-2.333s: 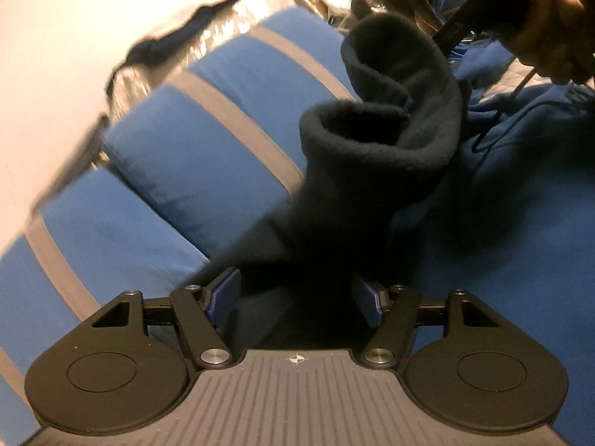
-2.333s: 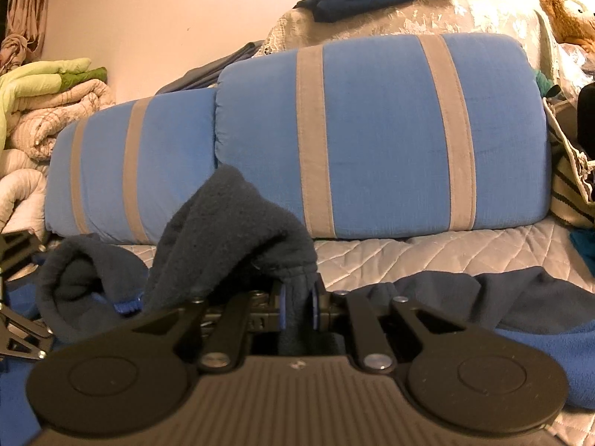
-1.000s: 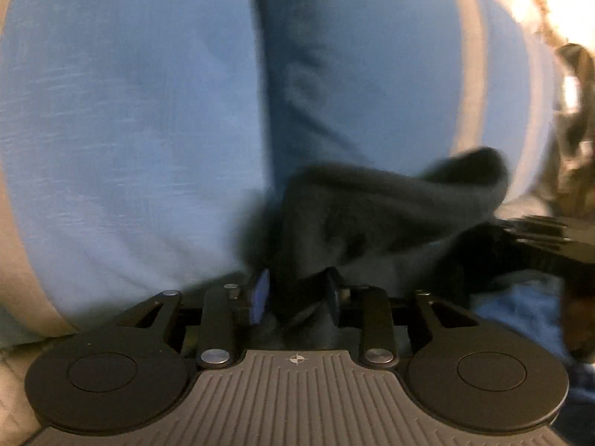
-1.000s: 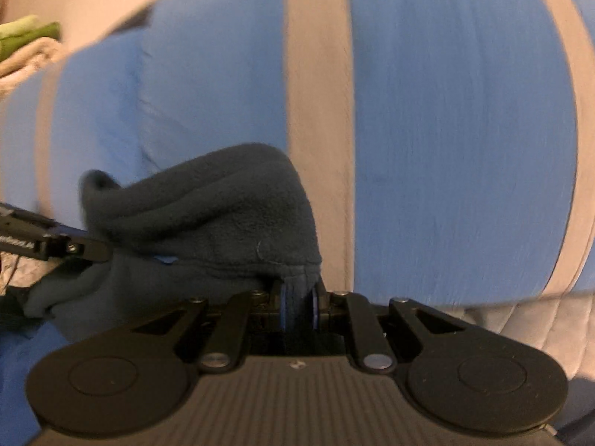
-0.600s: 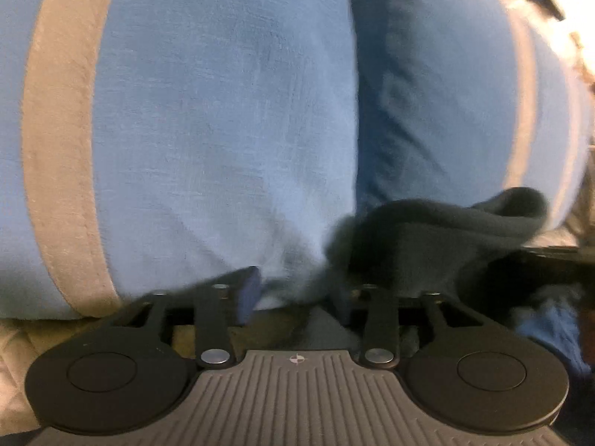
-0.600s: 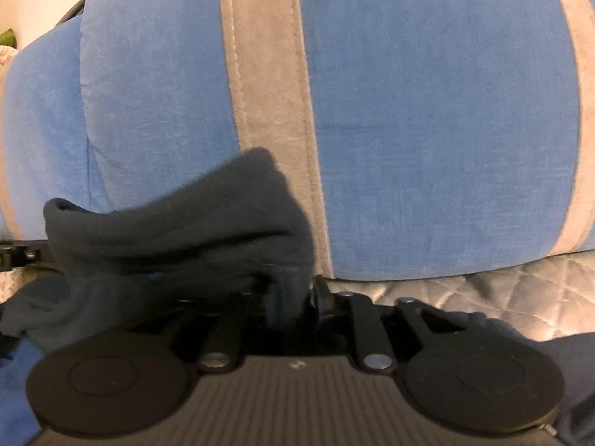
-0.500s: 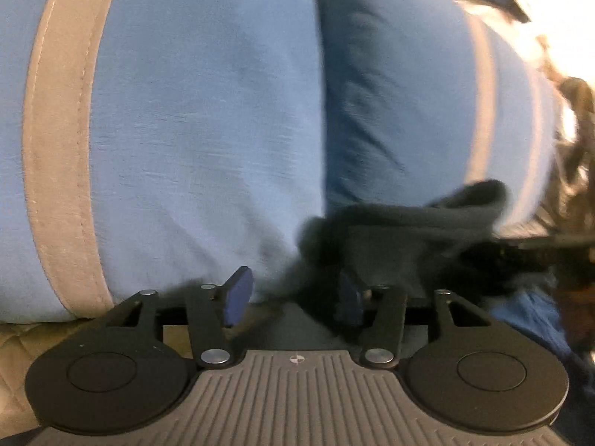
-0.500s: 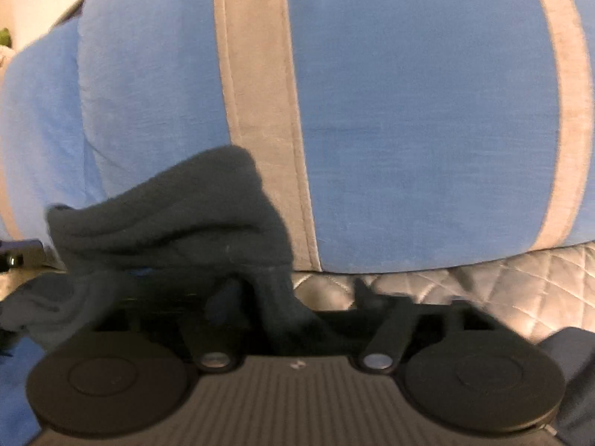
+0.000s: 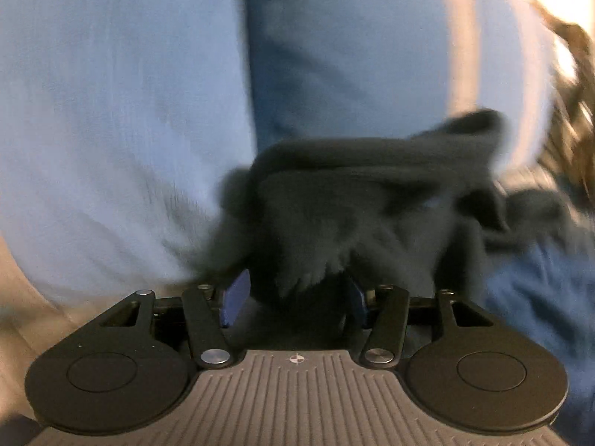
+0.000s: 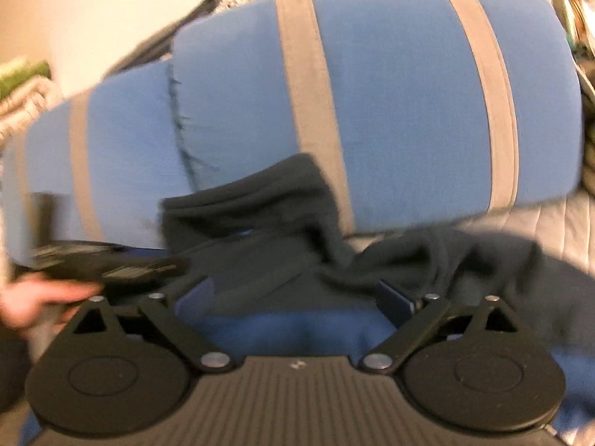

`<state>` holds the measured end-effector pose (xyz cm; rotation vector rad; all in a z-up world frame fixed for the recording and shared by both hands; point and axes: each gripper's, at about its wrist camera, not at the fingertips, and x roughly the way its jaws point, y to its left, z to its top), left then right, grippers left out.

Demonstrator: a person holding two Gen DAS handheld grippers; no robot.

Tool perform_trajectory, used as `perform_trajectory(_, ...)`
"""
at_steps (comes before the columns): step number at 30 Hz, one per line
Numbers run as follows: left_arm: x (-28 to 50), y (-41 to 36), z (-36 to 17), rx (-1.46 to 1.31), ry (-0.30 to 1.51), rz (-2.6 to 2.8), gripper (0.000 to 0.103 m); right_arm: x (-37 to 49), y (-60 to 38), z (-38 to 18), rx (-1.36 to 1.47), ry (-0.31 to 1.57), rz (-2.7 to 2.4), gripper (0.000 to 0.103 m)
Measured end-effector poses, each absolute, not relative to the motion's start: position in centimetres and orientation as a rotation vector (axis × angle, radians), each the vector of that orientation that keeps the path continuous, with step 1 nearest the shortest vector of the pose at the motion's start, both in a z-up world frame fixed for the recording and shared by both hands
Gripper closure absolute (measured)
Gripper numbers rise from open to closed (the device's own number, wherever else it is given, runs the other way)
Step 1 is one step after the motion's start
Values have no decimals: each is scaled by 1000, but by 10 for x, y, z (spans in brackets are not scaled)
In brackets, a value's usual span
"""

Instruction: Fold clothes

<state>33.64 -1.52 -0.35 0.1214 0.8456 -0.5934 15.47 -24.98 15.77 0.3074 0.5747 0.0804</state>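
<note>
Release step of a fold: dark fleece garment [image 10: 260, 200] laid against blue cushion [image 10: 401, 85], right gripper [image 10: 293, 301] spread wide and empty, left gripper [image 9: 293, 293] parted around loose fleece, next calling for withdrawal and a fresh edge grasp.

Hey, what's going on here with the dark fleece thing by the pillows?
A person with a tool in each hand is folding a dark fleece garment against blue striped pillows. The right tool stands open, clear of the cloth. The left tool is partly open with fleece bunched between its fingers; whether it grips is unclear.
</note>
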Motion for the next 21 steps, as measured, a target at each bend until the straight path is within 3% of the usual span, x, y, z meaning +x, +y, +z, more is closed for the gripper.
perform_trajectory(1,343,-17,-7,95,871,-597,81,142,-246,156,333,568,93,3)
perform_trajectory(4,342,-25,9,207,755,-547,87,119,-234,158,331,532,146,2)
perform_trajectory(9,327,-44,27,491,553,-467,88,119,-211,142,161,552,166,2)
perform_trajectory(17,309,-49,-4,568,474,-423,79,128,-213,122,114,588,111,2)
perform_trajectory(20,305,-34,6,510,529,-435,64,134,-215,120,113,585,104,2)
perform_trajectory(21,303,-26,11,483,537,-437,54,135,-214,120,108,582,99,2)
